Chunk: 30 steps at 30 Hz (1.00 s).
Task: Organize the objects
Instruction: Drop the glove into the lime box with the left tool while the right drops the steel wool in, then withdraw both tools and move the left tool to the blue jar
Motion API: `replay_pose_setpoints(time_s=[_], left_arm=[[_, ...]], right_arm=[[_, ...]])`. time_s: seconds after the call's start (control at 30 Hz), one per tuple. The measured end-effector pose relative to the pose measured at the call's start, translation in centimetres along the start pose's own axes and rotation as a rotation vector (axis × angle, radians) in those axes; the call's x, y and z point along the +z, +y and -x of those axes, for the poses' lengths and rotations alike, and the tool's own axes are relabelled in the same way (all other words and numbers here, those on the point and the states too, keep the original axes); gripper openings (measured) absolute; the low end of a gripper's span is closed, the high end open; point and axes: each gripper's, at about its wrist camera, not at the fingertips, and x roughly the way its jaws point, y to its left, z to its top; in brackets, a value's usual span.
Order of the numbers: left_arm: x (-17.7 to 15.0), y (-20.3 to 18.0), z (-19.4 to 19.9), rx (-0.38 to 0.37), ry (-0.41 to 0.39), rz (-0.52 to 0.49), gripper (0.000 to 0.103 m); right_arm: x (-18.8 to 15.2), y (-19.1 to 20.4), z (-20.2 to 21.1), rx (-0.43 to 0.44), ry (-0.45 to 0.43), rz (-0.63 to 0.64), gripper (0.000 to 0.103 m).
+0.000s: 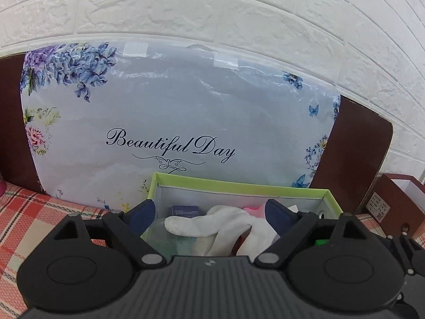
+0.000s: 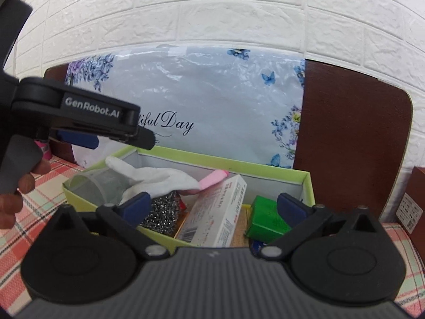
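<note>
A light-green open box [image 1: 239,184] [image 2: 308,186] sits on the plaid bed cover. Inside lie a white glove [image 1: 209,224] [image 2: 159,176], a clear plastic cup [image 2: 93,186], a pink item [image 2: 212,179], a glittery silver scrubber [image 2: 162,212], a white carton [image 2: 220,212] and a green packet [image 2: 265,219]. My left gripper [image 1: 209,212] is open and empty, just above the box's near left end; it also shows from the side in the right wrist view [image 2: 79,122]. My right gripper [image 2: 212,207] is open and empty over the box's near edge.
A large floral bag [image 1: 172,122] printed "Beautiful Day" leans on a brown headboard [image 2: 350,138] behind the box. A white brick wall rises behind. A brown carton [image 1: 393,204] stands at the right. The plaid cover [image 1: 32,212] spreads to the left.
</note>
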Motion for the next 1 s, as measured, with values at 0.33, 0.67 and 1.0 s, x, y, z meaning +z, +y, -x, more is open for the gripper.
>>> replay_pose_setpoints(time_s=[0.33,0.67,1.0], left_arm=[[-0.3,-2.7,6.6,0.020,-0.014,-0.042,0.096],[-4.5,-5.2,12.0,-0.028,0.010,-0.051,0.096],[-11.1,-5.9,11.7,-0.038,0.123,-0.033,0.096]], right_arm=[[0.9,-1.7,7.0,-0.033,-0.047,-0.042,0.103],[-2.2,-3.5,13.7,-0.085,-0.033,-0.125,0.103],[-9.7,-4.3,17.4,-0.161,0.082,-0.165,0.103]])
